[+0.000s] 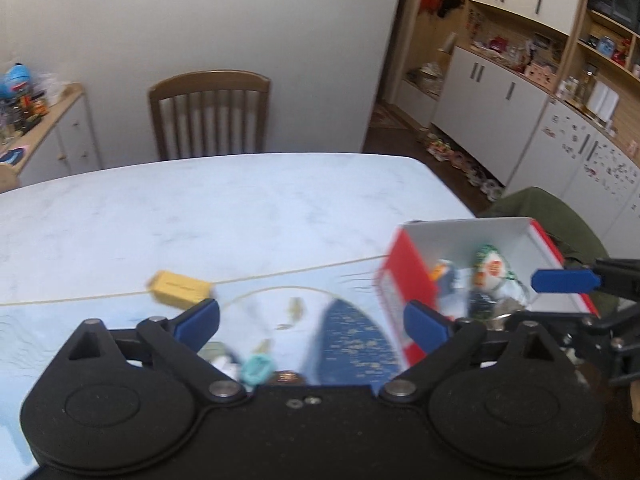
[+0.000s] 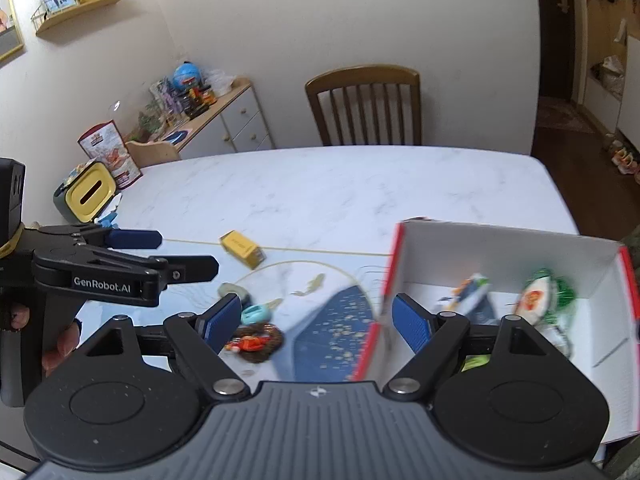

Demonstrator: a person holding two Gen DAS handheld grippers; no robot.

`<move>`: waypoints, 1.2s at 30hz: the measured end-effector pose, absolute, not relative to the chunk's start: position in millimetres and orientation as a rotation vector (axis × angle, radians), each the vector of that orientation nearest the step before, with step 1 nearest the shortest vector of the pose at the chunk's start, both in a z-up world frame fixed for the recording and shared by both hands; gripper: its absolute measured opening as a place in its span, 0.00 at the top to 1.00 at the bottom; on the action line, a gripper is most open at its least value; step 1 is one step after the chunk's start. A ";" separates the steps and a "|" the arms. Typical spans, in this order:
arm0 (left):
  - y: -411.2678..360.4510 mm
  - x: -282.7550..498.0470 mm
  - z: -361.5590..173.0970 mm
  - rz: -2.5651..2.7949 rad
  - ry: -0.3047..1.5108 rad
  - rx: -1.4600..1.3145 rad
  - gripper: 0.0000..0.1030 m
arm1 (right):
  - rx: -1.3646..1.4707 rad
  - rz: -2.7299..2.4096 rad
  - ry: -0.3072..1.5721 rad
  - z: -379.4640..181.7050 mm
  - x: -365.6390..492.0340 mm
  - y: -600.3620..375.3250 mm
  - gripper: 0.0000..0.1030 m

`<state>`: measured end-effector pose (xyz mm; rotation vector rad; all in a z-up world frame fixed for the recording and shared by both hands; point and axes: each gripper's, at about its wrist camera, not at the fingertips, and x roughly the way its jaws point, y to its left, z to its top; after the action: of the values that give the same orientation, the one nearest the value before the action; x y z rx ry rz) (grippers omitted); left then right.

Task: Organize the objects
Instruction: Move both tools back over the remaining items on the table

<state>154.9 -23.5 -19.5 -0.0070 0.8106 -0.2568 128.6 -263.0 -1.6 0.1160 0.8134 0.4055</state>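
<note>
Red-and-white cardboard box [image 2: 504, 248] open-topped with blurred toys inside, yellow block [image 2: 243, 249] nearby, both hand-held grippers spread, empty.

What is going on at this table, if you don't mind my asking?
A person is tidying small items into a red and white box, with a gripper in each hand. Both the left gripper and the right gripper are open and hold nothing. Some items already lie in the box. A yellow block, a teal piece and a brown trinket lie on the table.
</note>
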 end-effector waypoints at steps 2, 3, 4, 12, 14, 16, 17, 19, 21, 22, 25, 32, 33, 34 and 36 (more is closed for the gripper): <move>-5.7 154.7 -23.2 -0.233 0.799 0.002 0.01 | 0.114 0.403 0.818 -3.2 132.3 -250.3 0.20; 3.0 155.0 -25.6 -0.223 0.797 0.003 0.01 | 0.111 0.402 0.821 -3.9 134.1 -244.0 0.20; 10.2 155.8 -28.0 -0.213 0.799 0.000 0.01 | 0.110 0.400 0.823 -4.9 136.1 -238.3 0.20; 65.0 159.5 -63.3 -0.156 0.850 -0.026 0.01 | 0.097 0.361 0.854 -14.9 161.1 -194.6 0.19; 74.0 159.5 -74.4 -0.157 0.859 -0.017 0.01 | 0.095 0.352 0.863 -16.9 169.5 -185.1 0.19; 80.1 159.2 -84.3 -0.159 0.862 -0.011 0.01 | 0.089 0.345 0.872 -19.3 178.5 -175.5 0.19; 82.9 158.5 -89.9 -0.161 0.863 -0.012 0.01 | 0.084 0.343 0.877 -21.0 183.3 -170.6 0.19; 86.3 157.7 -100.3 -0.168 0.866 -0.019 0.01 | 0.067 0.339 0.890 -25.4 192.3 -160.0 0.19; 87.4 157.1 -110.2 -0.184 0.867 -0.019 0.01 | 0.052 0.335 0.904 -30.6 201.6 -149.8 0.19; 86.8 156.9 -114.7 -0.189 0.869 -0.016 0.01 | 0.047 0.337 0.913 -33.5 206.5 -144.7 0.19; 83.9 157.5 -127.3 -0.211 0.866 -0.032 0.01 | 0.028 0.346 0.942 -43.4 221.7 -129.3 0.19; 75.7 163.3 -148.9 -0.282 0.850 -0.101 0.01 | -0.008 0.366 1.018 -73.8 260.3 -95.6 0.19; 73.7 164.2 -151.2 -0.284 0.851 -0.093 0.01 | -0.015 0.366 1.028 -78.2 264.7 -91.5 0.19; 72.1 165.2 -153.6 -0.287 0.852 -0.085 0.01 | -0.022 0.368 1.037 -82.4 268.7 -87.7 0.19; 71.1 167.8 -159.1 -0.285 0.858 -0.075 0.02 | -0.035 0.371 1.051 -90.1 275.6 -80.4 0.19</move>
<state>167.8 71.1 -159.1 -0.0749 0.8580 -0.2853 275.6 -80.4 -90.1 -0.0349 1.0513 0.3711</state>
